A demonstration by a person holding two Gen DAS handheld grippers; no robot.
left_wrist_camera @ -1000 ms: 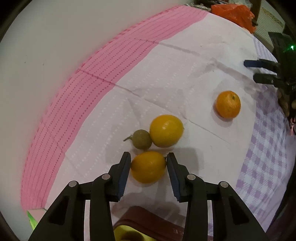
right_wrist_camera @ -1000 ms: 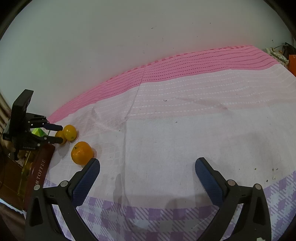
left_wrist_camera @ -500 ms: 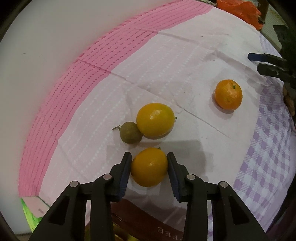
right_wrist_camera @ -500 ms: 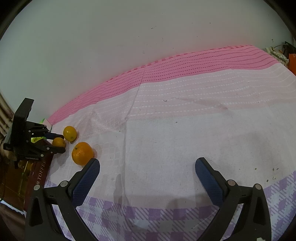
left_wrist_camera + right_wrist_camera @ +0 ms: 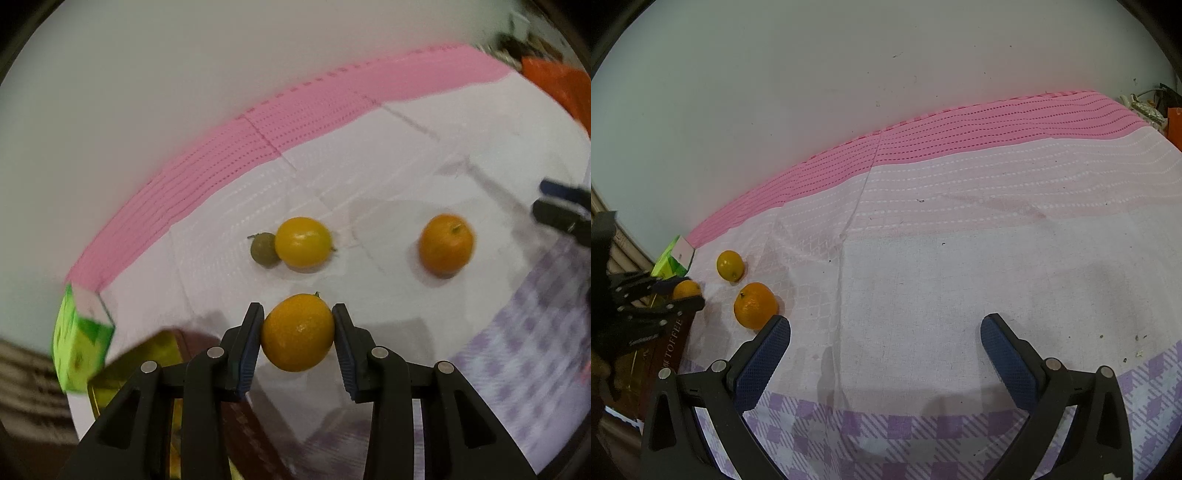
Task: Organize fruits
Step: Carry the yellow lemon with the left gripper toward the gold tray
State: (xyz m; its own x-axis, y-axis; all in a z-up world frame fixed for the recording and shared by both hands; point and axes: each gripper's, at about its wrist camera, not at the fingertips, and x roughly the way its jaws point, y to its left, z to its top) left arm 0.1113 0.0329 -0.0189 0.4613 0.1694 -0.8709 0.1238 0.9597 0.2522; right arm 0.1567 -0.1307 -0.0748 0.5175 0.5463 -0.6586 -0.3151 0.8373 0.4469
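My left gripper [image 5: 297, 332] is shut on a yellow-orange citrus fruit [image 5: 297, 331] and holds it above the cloth; it also shows in the right wrist view [image 5: 686, 290]. A second yellow citrus [image 5: 303, 242] lies on the cloth with a small green-brown fruit [image 5: 264, 249] touching its left side. An orange mandarin [image 5: 446, 241] lies apart to the right; in the right wrist view it [image 5: 754, 304] sits just beyond my left fingertip. My right gripper [image 5: 884, 328] is open and empty over the cloth.
A pink, white and purple-checked cloth [image 5: 942, 280] covers the table against a pale wall. A brown toffee tin [image 5: 670, 354] with a gold inside [image 5: 136, 363] and a green carton [image 5: 79, 341] stand at the table's left end. Orange items [image 5: 561, 88] lie far right.
My left gripper has closed on the nearest citrus, lifted it off the cloth and drawn back toward the tin. The right gripper has not moved.
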